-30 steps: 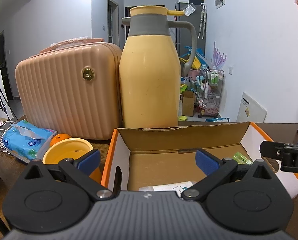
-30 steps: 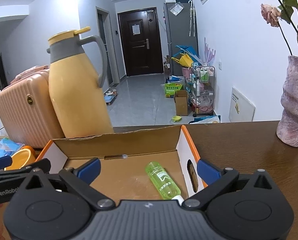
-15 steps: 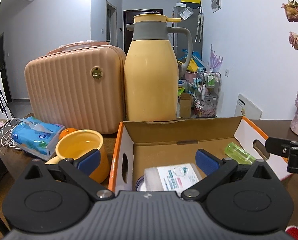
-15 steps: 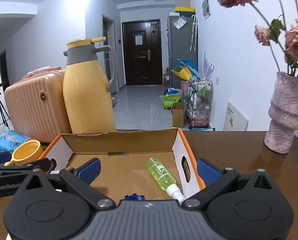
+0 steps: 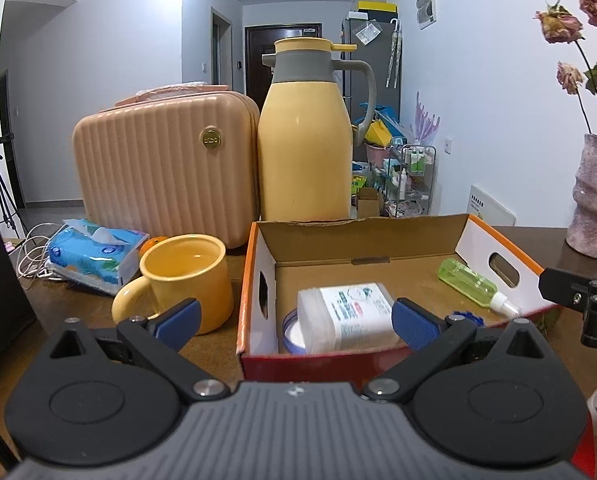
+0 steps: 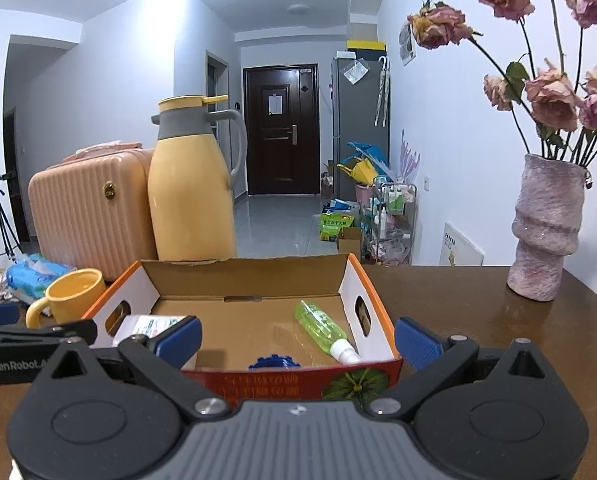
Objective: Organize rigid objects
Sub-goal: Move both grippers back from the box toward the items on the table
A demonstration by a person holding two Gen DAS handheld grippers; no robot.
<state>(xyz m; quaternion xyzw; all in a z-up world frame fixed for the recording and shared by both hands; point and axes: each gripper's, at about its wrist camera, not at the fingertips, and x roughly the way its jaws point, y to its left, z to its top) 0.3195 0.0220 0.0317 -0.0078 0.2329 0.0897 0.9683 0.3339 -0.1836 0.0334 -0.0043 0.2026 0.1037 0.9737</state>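
Observation:
An open cardboard box (image 5: 358,240) (image 6: 238,276) with orange-edged white sides stands on the brown table. Inside lie a white labelled container (image 5: 344,316) (image 6: 146,326), a green bottle with a white cap (image 5: 468,282) (image 6: 322,326) and a blue ridged lid (image 6: 273,361) (image 5: 464,316). My left gripper (image 5: 294,316) is open in front of the box's near left corner, holding nothing. My right gripper (image 6: 296,338) is open before the box's near wall, also with nothing in it. A yellow mug (image 5: 186,276) (image 6: 72,296) stands left of the box.
A yellow thermos jug (image 5: 306,140) (image 6: 190,192) and a peach hard case (image 5: 166,168) (image 6: 90,208) stand behind the box. A blue tissue pack (image 5: 94,248) and white cables (image 5: 30,256) lie far left. A pink vase (image 6: 546,228) (image 5: 594,196) with dried roses stands right.
Both grippers have drawn back and up from the box, so its near wall and more of its contents now show. Their jaws stayed open.

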